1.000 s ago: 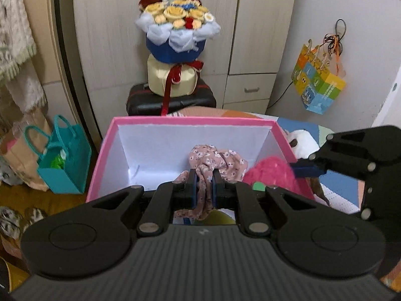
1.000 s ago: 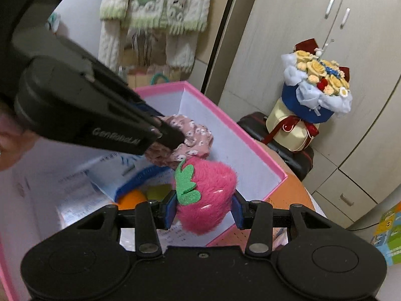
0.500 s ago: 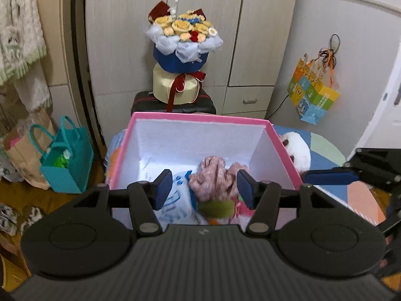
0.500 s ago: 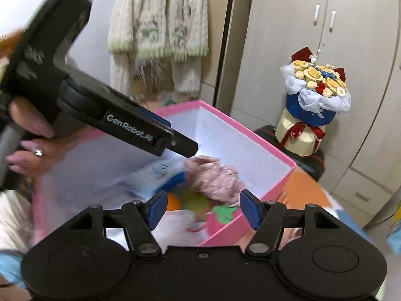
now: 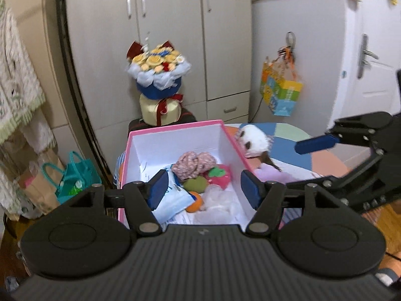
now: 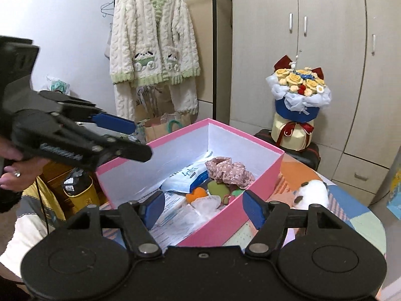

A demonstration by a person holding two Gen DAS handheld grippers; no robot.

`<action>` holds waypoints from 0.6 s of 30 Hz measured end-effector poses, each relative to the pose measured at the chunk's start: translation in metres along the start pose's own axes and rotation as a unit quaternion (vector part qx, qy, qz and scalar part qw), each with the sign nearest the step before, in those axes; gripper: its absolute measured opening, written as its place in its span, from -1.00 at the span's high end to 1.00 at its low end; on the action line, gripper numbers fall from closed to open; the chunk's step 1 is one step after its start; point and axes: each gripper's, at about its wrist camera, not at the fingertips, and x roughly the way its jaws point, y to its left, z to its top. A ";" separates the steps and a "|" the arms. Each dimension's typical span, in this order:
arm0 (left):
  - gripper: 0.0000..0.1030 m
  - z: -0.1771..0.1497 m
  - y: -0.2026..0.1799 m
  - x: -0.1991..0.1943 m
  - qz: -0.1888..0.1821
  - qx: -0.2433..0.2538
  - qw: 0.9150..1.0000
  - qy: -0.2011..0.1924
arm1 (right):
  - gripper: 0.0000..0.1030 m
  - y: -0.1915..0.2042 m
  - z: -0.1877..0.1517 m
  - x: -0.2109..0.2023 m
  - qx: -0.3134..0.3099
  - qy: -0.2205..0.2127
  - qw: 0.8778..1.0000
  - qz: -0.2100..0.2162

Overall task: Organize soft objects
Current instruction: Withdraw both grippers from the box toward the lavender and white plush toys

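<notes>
**Both grippers empty above the pink box**

The left gripper and right gripper are seen with fingers opening, nothing between them. In the pink box, the floral cloth partly hides the strawberry plush. The white plush on the table is partly blocked.

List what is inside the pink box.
In the pink box: a floral cloth, a strawberry plush, a green plush, an orange plush, a blue packet, and papers. Whatever lies under them is hidden.
</notes>
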 end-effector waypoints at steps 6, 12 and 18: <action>-0.29 -0.008 -0.023 -0.033 -0.020 0.028 0.999 -0.002 | -0.51 0.010 -0.010 -0.031 0.004 -0.002 1.000 0.000; -0.32 -0.018 -0.042 -0.053 -0.043 0.042 0.998 0.010 | -0.65 0.018 -0.025 -0.064 0.007 -0.005 1.000 -0.005; -0.34 -0.027 -0.069 -0.055 -0.079 0.062 0.994 0.032 | -0.72 0.012 -0.050 -0.094 0.014 -0.005 1.000 -0.024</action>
